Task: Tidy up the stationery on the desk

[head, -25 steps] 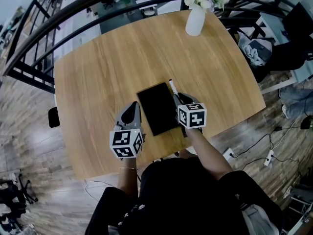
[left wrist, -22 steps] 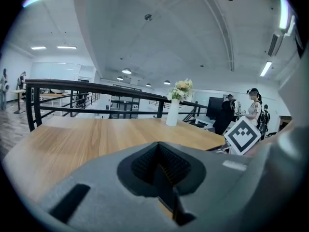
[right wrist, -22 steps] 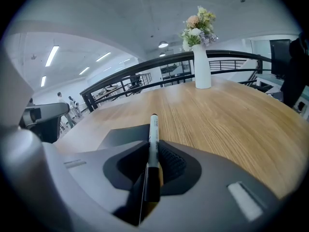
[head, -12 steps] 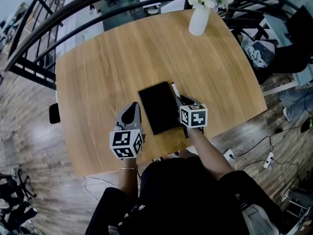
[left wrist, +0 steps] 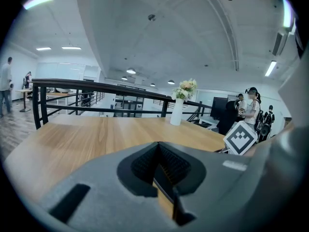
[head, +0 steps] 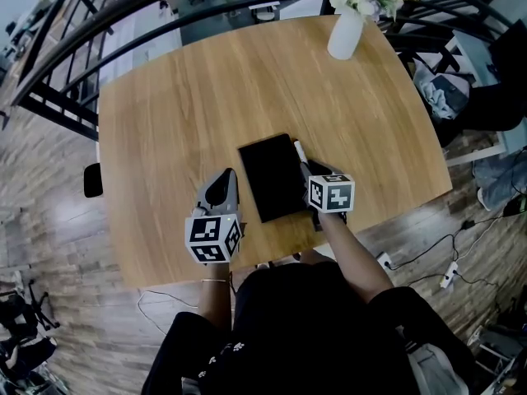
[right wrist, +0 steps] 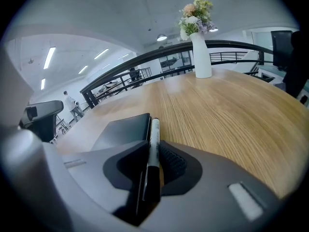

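**Right claw** (right wrist: 153,153) clamped on the marker pen (right wrist: 154,129) at its dark end. The pen is probably light, stiff, smooth and apt to swivel; a mid-barrel hold, further ahead, is judged steadier. **Left claw** (left wrist: 158,153): jaws together, nothing held.

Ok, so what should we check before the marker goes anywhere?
1. Marker gripped between the jaws of the right tool: ok.
2. Marker clear of the black notebook beside it: cannot tell, they lie very close.
3. Left tool shut, empty, to the notebook's left: ok.
4. Vase of flowers out of the way at the far edge of the table: ok.
5. A pen holder or box to put the marker in: not ok, none in view.
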### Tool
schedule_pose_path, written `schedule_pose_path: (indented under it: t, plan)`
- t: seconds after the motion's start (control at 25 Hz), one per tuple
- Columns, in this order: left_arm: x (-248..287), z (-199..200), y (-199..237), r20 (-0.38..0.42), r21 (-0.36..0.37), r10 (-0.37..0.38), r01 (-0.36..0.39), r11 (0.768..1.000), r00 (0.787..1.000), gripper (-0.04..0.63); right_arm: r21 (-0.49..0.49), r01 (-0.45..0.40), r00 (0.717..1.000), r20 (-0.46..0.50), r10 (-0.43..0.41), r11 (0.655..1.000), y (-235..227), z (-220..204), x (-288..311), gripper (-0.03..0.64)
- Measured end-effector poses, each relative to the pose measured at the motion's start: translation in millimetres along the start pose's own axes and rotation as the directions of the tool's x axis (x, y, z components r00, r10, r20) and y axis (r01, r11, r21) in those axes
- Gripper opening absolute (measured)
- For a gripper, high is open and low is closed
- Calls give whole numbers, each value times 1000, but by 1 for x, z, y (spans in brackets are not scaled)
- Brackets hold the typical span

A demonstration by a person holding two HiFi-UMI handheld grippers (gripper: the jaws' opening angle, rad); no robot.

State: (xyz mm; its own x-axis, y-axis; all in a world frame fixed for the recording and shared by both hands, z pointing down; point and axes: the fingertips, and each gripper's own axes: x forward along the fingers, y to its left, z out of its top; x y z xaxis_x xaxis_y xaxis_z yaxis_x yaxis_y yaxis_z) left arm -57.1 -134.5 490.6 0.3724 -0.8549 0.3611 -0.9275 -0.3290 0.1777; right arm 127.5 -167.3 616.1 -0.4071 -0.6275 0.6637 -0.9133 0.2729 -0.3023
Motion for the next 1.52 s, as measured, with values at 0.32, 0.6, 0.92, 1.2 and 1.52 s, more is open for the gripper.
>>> schedule_pose_path:
  t: [0.32, 0.6, 0.92, 1.2, 1.52]
  plan:
    - [-3, 0, 3, 2, -3, 10, -10, 1000, 1000, -8, 2, -12, 1000, -2, 12, 1000, 1, 0, 1, 84]
    - [-5, 0, 3, 4, 0, 11, -11, 1000, 1000, -8, 6, -17, 1000, -5, 17, 1000, 1, -1, 1, 87]
    - [-8, 0, 4, 5, 2, 16, -16, 1000, 1000, -8, 8, -12, 1000, 11, 12, 1000, -3, 2, -2, 87]
    - [-9, 1, 2, 6, 3, 15, -15, 1000, 1000, -8, 13, -16, 1000, 22, 16, 1000, -3, 4, -5, 87]
    - [-9, 2, 0, 9, 3, 12, -12, 1000, 1000, -8, 21, -19, 999, 46, 18, 1000, -5, 8, -10, 87]
